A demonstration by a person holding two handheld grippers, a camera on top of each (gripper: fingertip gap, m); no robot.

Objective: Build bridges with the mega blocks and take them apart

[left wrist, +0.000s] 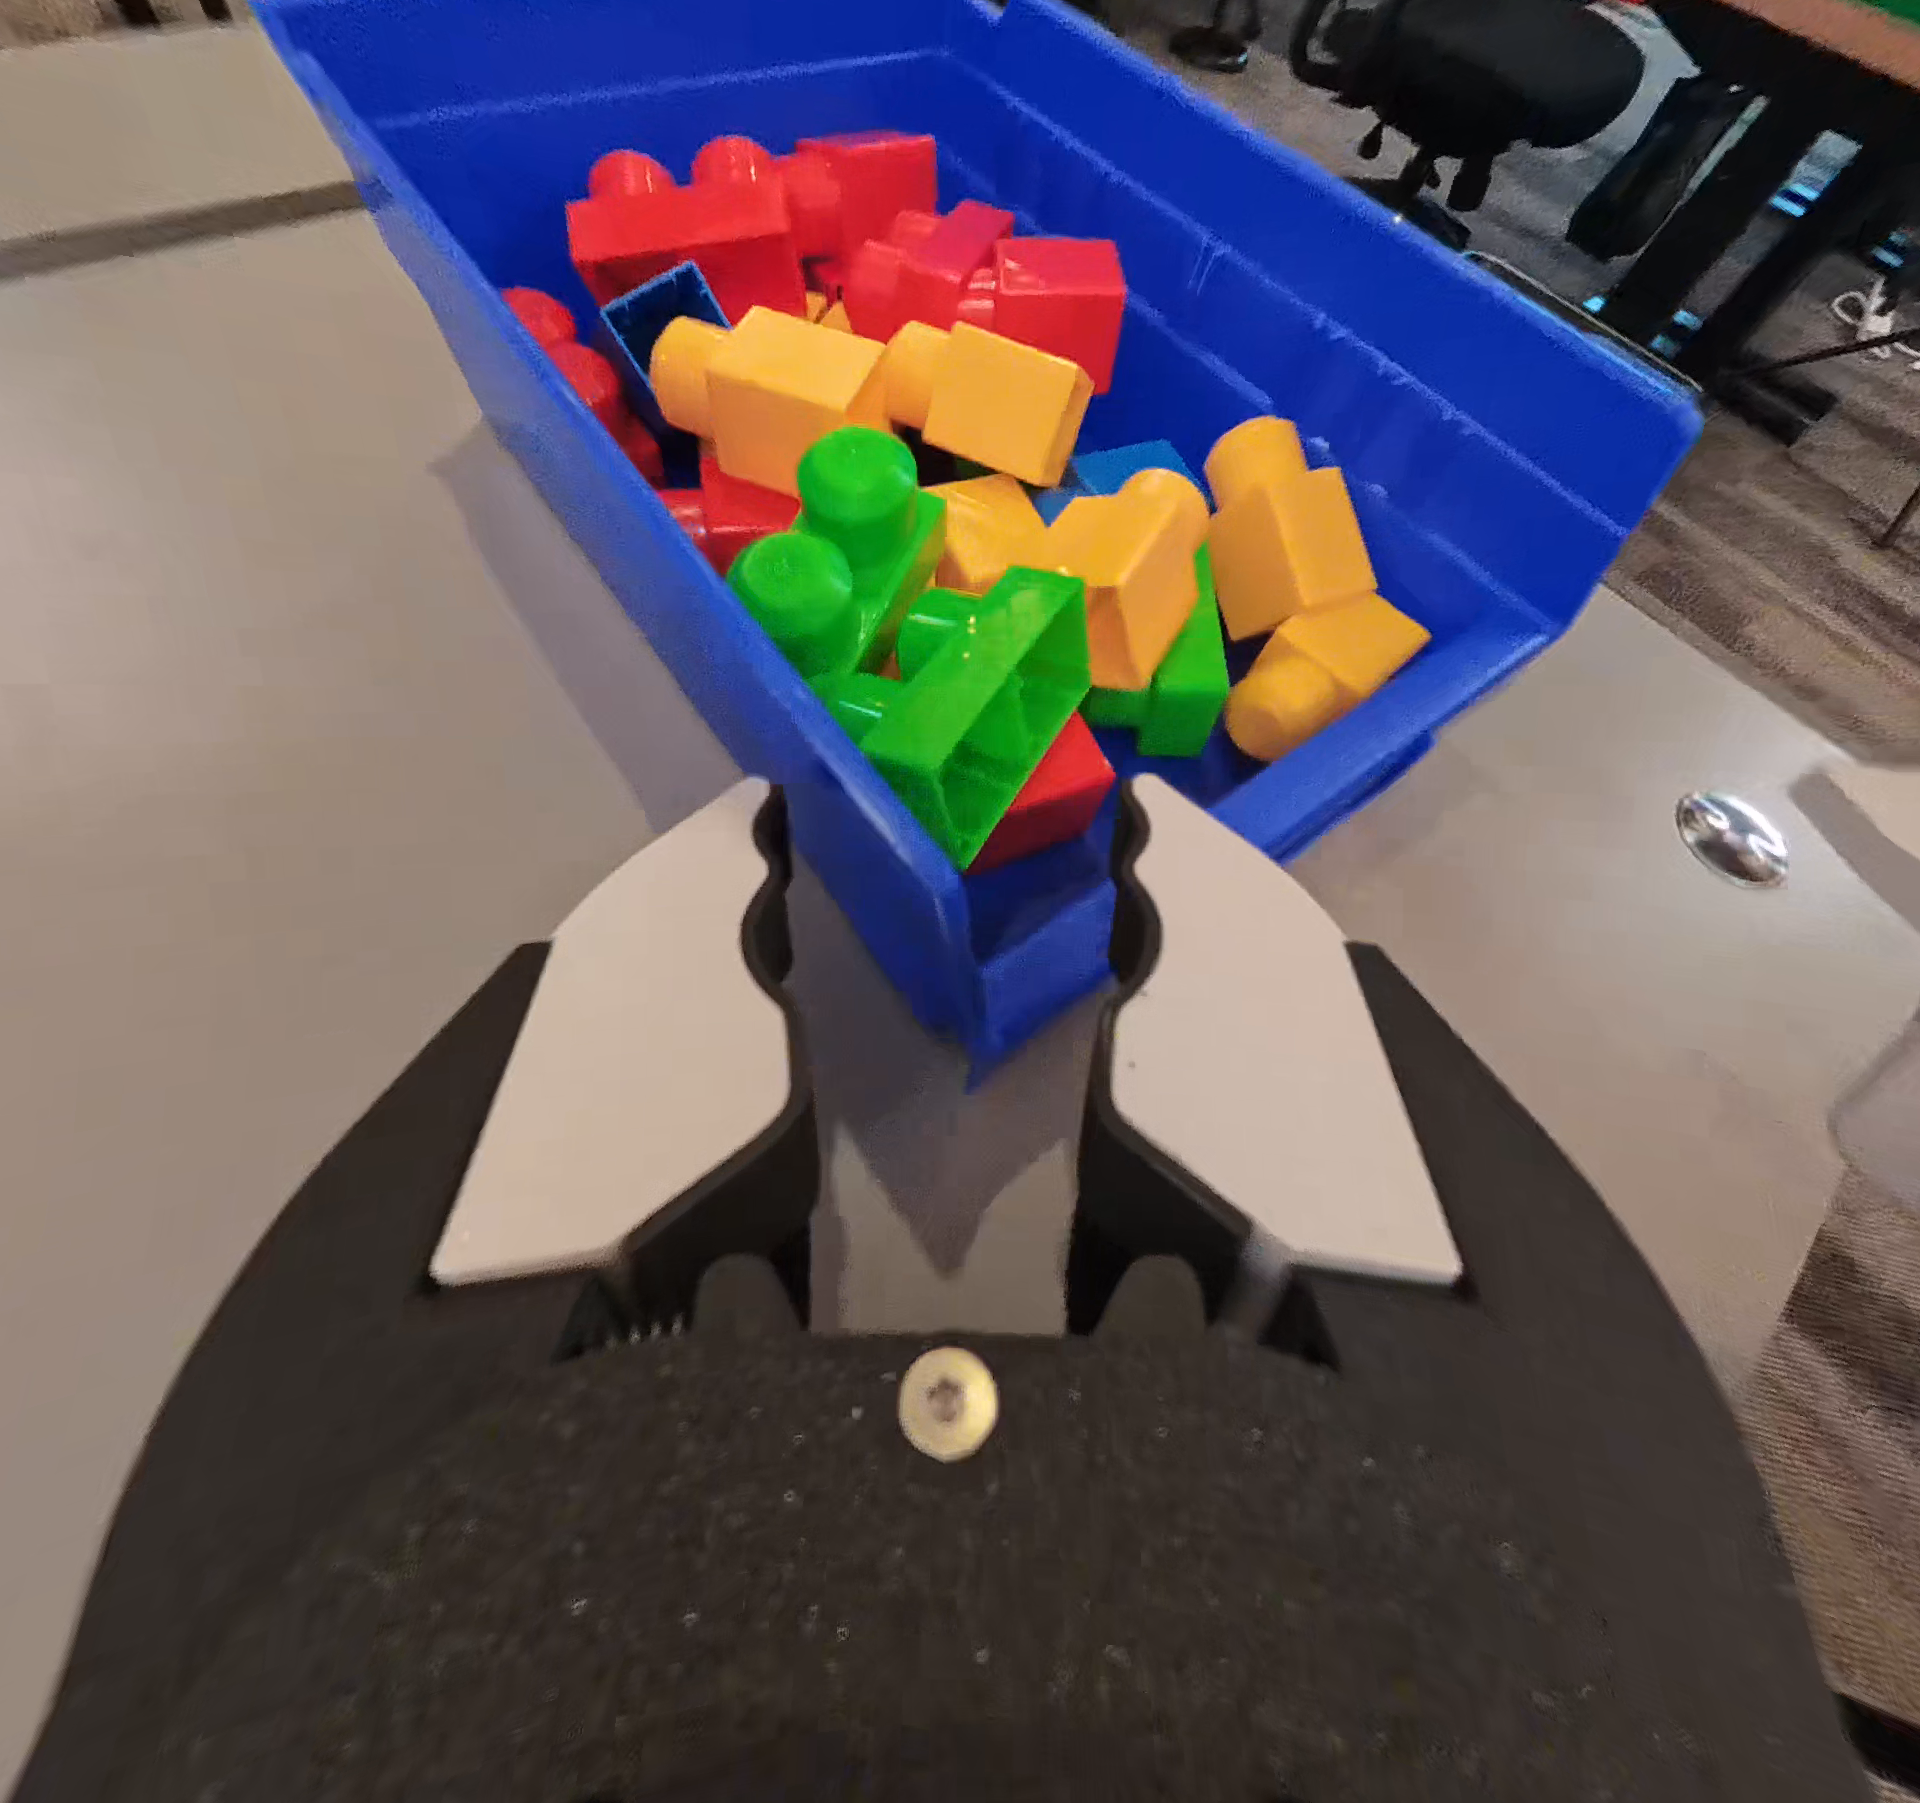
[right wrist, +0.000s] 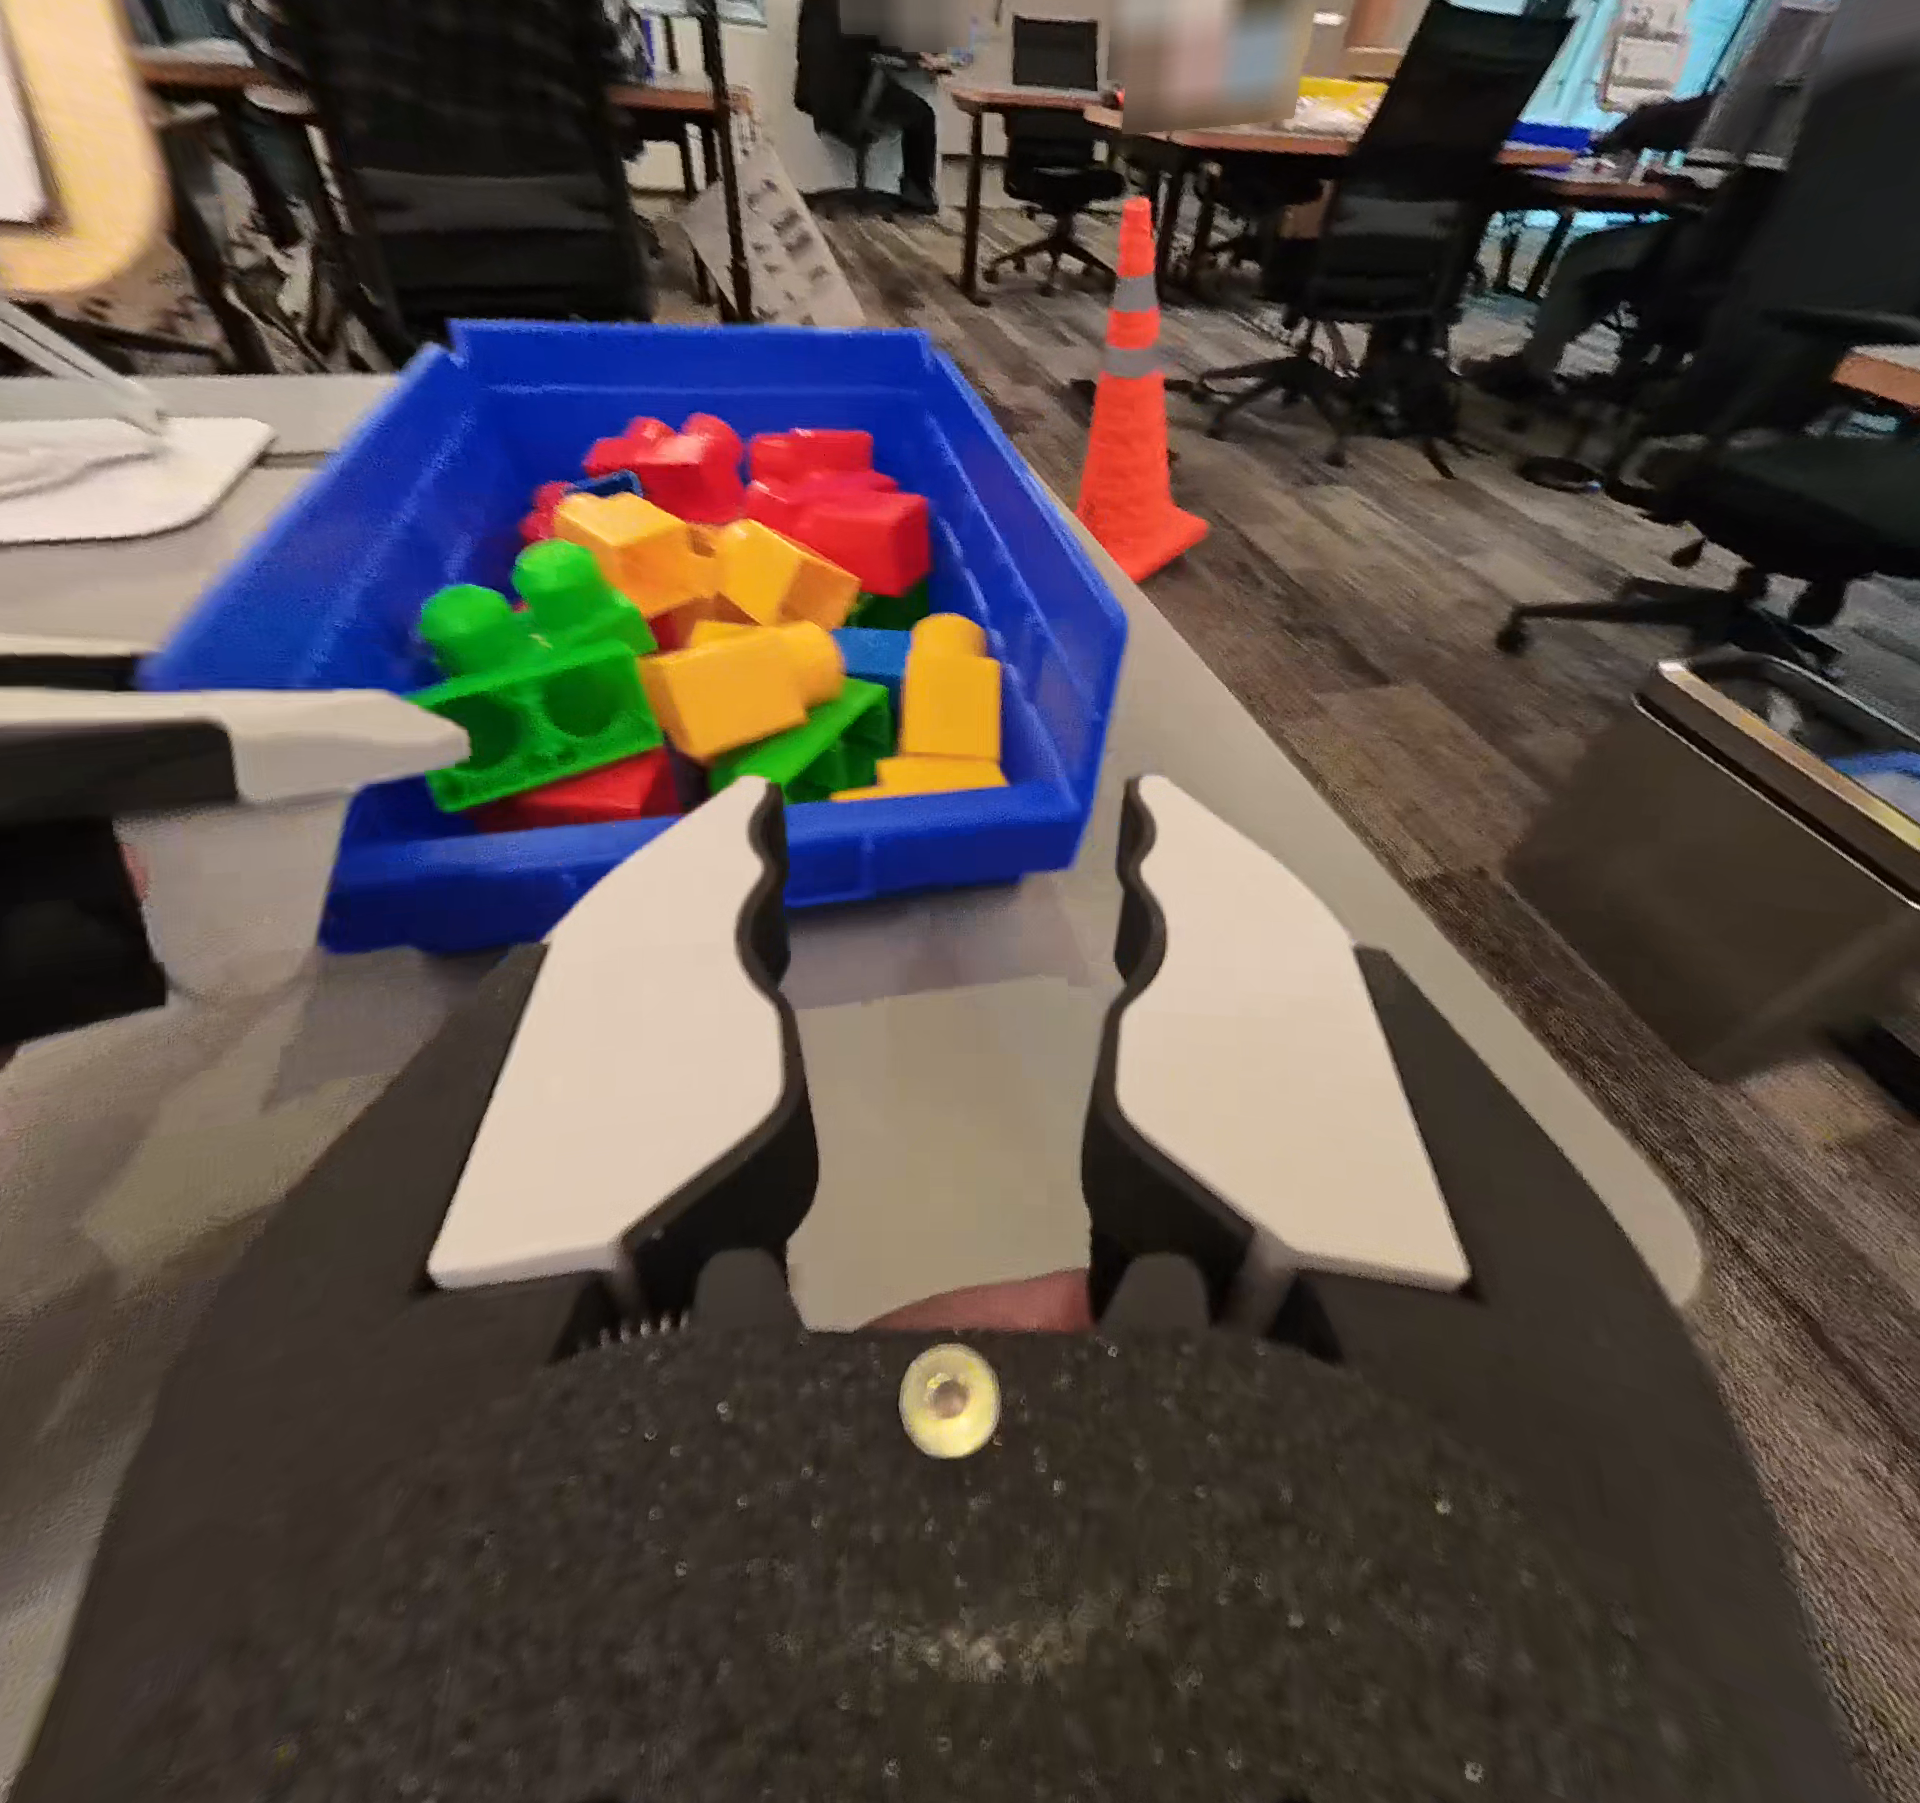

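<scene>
A blue plastic bin (left wrist: 1299, 319) on the grey table holds a heap of red, yellow, green and blue mega blocks. A green block (left wrist: 977, 704) lies on its side at the bin's near corner, with yellow blocks (left wrist: 987, 392) and red blocks (left wrist: 686, 215) behind it. My left gripper (left wrist: 945, 797) is open and empty, its fingers on either side of the bin's near corner. In the right wrist view the same bin (right wrist: 1049, 600) sits just ahead. My right gripper (right wrist: 951, 797) is open and empty before the bin's front wall. The left gripper (right wrist: 312, 735) reaches in from the left.
The grey table (left wrist: 260, 714) spreads to the left of the bin. A metal grommet (left wrist: 1730, 834) sits in it at the right. An orange cone (right wrist: 1138, 403) and black office chairs (right wrist: 1382, 226) stand on the floor beyond the table's right edge. A white object (right wrist: 114, 475) lies at the far left.
</scene>
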